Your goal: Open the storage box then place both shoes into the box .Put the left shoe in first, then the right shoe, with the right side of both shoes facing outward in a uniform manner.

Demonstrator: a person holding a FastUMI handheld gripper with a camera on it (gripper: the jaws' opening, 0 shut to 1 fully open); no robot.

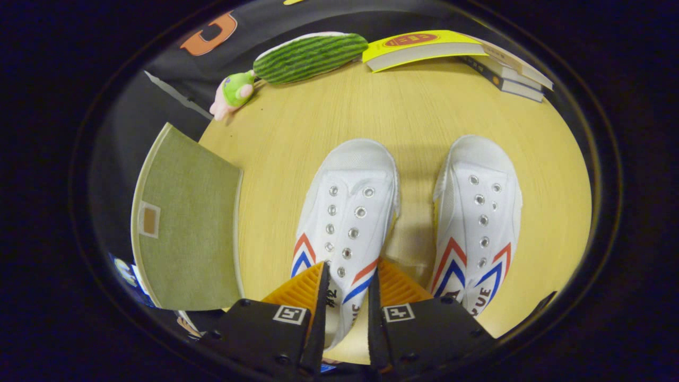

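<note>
Two white canvas shoes with red and blue stripes stand side by side on the wooden table (424, 116), toes pointing away from me. The left-hand shoe (347, 207) has its rear part between my fingers. My gripper (348, 281) is closed in on that shoe's upper just behind the eyelets, one finger against each side. The right-hand shoe (480, 212) stands apart, just right of my fingers. Left of the fingers, at the table's edge, is the green fabric storage box (185, 228), showing a flat green panel with a small label tab. I cannot tell whether its lid is open.
At the far side of the table lie a striped green plush toy (307, 57), a small green and pink toy (233, 93) and a stack of books (461, 55) topped by a yellow one. Bare table lies between the shoes' toes and these.
</note>
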